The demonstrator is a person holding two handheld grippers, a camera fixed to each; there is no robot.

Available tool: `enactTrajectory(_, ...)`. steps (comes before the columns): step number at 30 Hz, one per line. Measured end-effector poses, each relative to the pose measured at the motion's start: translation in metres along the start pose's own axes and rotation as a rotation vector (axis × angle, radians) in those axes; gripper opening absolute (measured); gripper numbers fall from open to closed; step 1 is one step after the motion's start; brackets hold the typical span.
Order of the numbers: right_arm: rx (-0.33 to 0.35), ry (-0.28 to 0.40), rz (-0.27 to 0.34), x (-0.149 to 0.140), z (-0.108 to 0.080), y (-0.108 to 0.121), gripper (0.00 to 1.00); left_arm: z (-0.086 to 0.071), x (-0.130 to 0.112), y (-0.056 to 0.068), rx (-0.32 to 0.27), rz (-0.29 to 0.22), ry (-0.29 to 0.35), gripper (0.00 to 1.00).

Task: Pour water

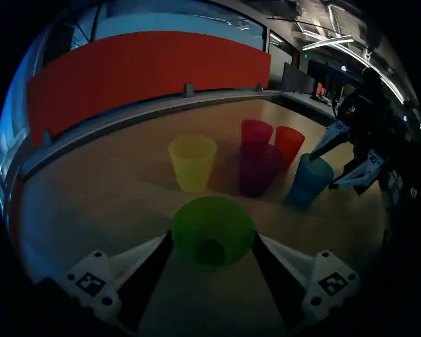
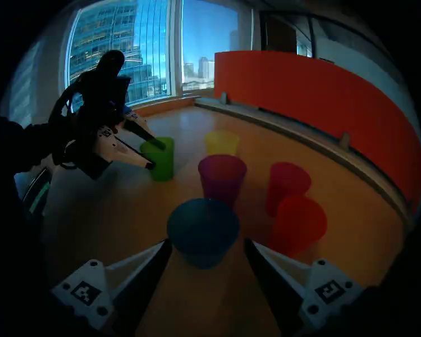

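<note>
The green cup is held upright on the wooden table, nearer the camera than the purple cup in the left gripper view and well apart from it. It is seen as a translucent, tapered plastic tumbler with a wide round rim and a darker base; whether water is inside cannot be told. Both fingers of the left gripper are pressed against its sides, so the cup is grasped.

Just to the right of the purple cup, the blue cup is flanked by the fingers of the right gripper. In the right gripper view one finger is met by its wall, while contact on the other side cannot be told, so the grip there is left undecided.

A yellow cup is set left of the purple cup, a pink cup is placed just behind it, and an orange cup is stood behind and to its right.
</note>
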State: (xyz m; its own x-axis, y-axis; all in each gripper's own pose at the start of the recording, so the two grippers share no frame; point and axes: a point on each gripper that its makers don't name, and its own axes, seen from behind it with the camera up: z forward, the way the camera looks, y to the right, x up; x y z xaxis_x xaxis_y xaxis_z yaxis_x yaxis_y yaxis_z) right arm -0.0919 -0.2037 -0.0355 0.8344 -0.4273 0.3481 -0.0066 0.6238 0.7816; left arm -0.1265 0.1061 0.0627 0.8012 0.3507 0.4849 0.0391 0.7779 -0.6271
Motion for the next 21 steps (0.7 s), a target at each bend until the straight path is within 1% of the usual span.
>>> enactTrajectory(3, 0.005, 0.000, 0.002, -0.0007, 0.0014, 0.0000, 0.99, 0.0026, 0.0020, 0.0014, -0.008, 0.006, 0.001, 0.99)
enactTrajectory(9, 0.009, 0.002, 0.007, -0.0007, 0.0029, 0.0004, 1.00, 0.0077, 0.0017, 0.0008, -0.003, 0.021, -0.008, 0.99)
enactTrajectory(11, 0.010, 0.002, 0.007, -0.0007, 0.0034, 0.0005, 1.00, 0.0086, 0.0024, 0.0015, -0.006, 0.018, -0.007, 0.97)
enactTrajectory(13, 0.011, 0.003, 0.008, -0.0007, 0.0038, 0.0006, 1.00, 0.0091, 0.0029, 0.0021, -0.009, 0.014, -0.006, 0.90)
enactTrajectory(15, 0.011, 0.003, 0.009, -0.0007, 0.0042, 0.0008, 1.00, 0.0093, 0.0033, 0.0025, -0.012, 0.009, -0.005, 0.89)
enactTrajectory(21, 0.012, 0.005, 0.011, -0.0009, 0.0065, 0.0009, 1.00, 0.0094, 0.0035, 0.0052, -0.025, 0.000, -0.010, 0.88)
